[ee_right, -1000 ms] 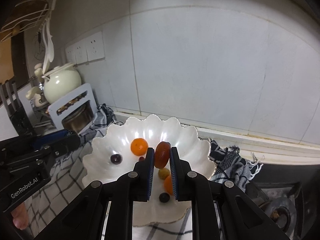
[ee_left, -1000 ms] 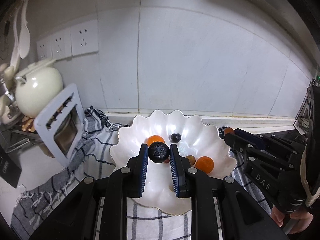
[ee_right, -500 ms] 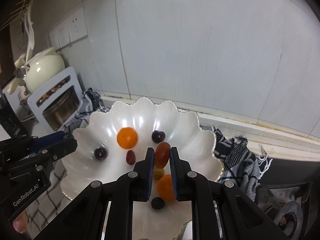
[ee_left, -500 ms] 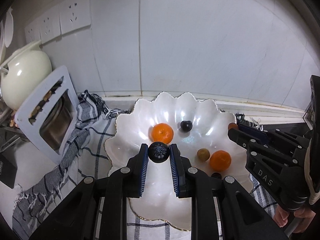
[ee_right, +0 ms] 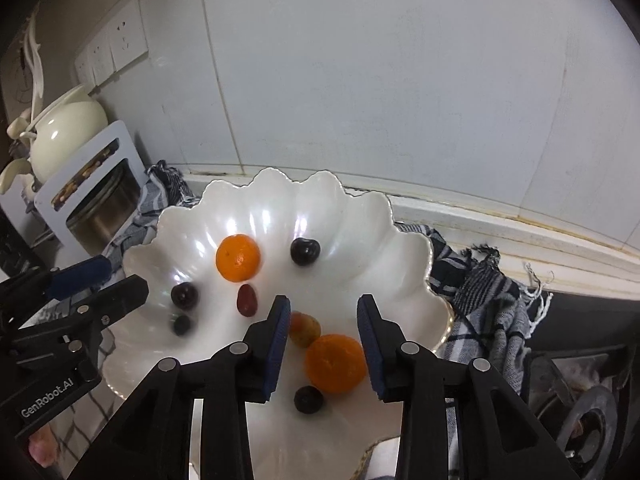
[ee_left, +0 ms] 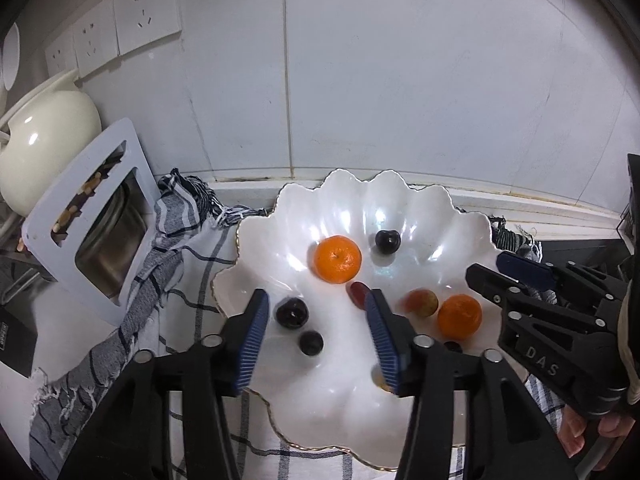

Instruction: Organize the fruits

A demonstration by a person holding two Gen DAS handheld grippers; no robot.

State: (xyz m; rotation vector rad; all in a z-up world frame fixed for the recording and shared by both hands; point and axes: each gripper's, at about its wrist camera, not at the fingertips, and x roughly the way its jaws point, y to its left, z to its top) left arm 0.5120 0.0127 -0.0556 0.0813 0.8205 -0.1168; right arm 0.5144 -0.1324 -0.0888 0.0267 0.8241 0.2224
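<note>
fruit all sitting in the white scalloped bowl now. between the left gripper pads and just beyond them lie a dark cherry and a smaller dark berry, neither touched; its jaws are opening, spread wide, nothing pinched. past its tips, a mandarin and another cherry; a red oblong fruit peeks beside its right pad. over to the right gripper: jaws opening too, empty, with a second mandarin and a blurred yellow-red fruit lying below the gap, a dark berry nearer the camera. the bowl rests on a checked cloth on the tabletop, a cream teapot far off the left gripper's left side.
</note>
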